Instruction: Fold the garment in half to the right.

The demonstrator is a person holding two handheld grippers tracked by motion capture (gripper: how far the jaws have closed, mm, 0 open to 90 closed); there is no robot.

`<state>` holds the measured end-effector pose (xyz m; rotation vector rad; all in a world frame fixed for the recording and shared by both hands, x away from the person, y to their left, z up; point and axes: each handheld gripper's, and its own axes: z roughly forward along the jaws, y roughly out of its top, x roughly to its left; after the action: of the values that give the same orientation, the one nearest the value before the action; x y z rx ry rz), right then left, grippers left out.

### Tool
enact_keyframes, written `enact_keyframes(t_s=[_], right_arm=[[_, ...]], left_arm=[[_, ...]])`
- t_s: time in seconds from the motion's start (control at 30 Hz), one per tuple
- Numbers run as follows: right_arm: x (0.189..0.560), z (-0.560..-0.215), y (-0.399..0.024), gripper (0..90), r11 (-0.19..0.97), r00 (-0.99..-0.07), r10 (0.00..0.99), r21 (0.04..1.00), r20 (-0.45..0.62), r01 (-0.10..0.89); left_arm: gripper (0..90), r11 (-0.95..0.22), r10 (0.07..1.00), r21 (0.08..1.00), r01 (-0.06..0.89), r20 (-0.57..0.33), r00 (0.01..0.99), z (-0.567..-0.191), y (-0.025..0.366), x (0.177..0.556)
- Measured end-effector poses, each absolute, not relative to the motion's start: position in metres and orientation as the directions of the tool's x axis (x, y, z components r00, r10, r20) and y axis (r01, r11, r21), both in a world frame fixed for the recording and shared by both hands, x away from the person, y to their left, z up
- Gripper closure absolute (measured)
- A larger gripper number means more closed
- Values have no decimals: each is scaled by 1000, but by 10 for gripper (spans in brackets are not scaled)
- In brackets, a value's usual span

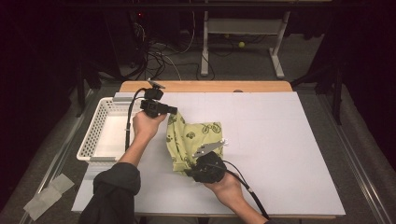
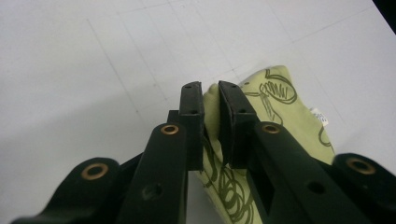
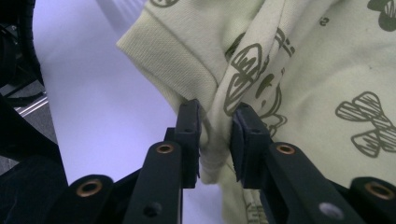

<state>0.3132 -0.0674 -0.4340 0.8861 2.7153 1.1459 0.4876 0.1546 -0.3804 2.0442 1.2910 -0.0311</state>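
Green printed garment (image 1: 190, 140) lies bunched on the white table (image 1: 280, 154), just right of the white basket (image 1: 100, 135). We have both claws clenched on it: left gripper (image 2: 211, 100) pinching a top fold, right gripper (image 3: 215, 122) on the ribbed hem near us. To spread it cleanly, keep both pinches firm and pull apart evenly, low over the table.

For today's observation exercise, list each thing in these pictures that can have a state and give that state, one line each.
Pale green printed cloth garment: bunched on the table, pinched at two ends.
Left gripper: shut on a fold of the garment.
Right gripper: shut on a gathered edge of the garment.
White plastic lattice basket: upright at the table's left edge, nothing seen inside.
White table: bare beside the garment.
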Motion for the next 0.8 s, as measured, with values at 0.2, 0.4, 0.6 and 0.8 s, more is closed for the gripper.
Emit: enact_keyframes(t_s=[0.2,0.4,0.6,0.8], right_arm=[[311,-435,-76,867,556,-826,548,681,131,477],[310,-434,-83,868,545,-823,553,689,132,477],[308,-432,-94,868,529,-816,560,696,144,485],[306,-432,-107,869,516,-804,573,694,157,503]], left_arm=[[772,-249,772,551,796,-384,507,-383,143,490],[772,-274,760,566,778,-368,535,-376,131,490],[772,-294,745,582,758,-358,563,-371,117,490],[772,-318,730,585,746,-351,587,-371,98,492]])
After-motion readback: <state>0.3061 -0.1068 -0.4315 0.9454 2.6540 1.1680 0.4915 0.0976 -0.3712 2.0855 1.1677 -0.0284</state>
